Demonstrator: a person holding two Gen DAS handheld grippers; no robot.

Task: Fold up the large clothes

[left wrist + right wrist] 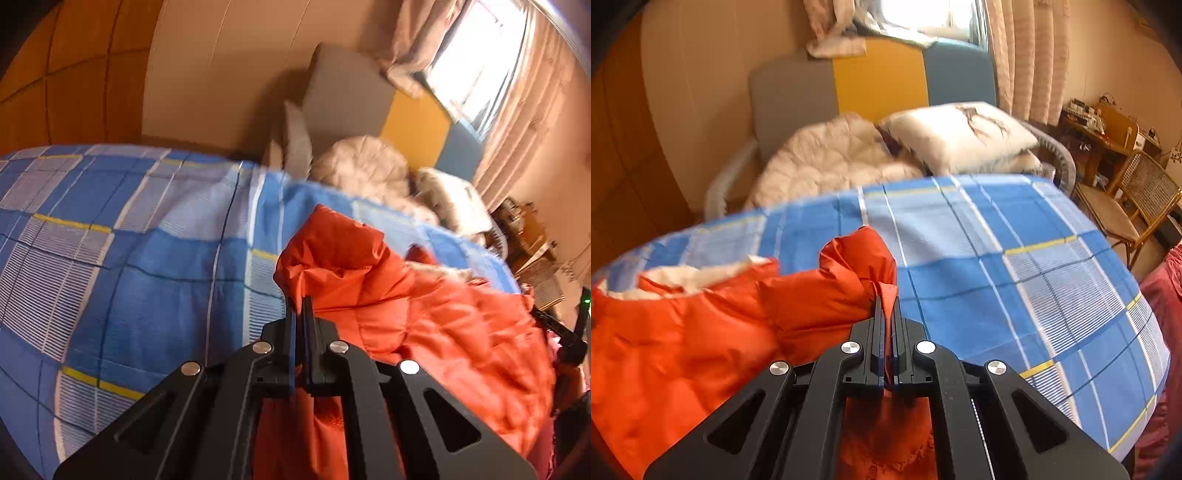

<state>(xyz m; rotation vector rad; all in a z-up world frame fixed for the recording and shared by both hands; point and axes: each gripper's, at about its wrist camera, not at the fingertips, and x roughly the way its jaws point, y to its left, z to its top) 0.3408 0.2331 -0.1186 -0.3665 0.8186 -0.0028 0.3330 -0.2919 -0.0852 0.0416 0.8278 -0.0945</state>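
Gripping one orange jacket [424, 306] between them, both tongs pointed steeply down over the bed.

Left gripper [300, 301] had its jaws pinched tight on a bunched fold of the jacket, fabric hanging below the fingers; right gripper [886, 301] was clamped the same way on another gathered corner. The jacket lay spread across the blue checked bedsheet [147, 258], its white lining [690, 275] showing at one edge. Beyond the sheet sat a pale quilt [827, 158] and a pillow [960, 133] against the headboard [879, 74]. No containers appeared.
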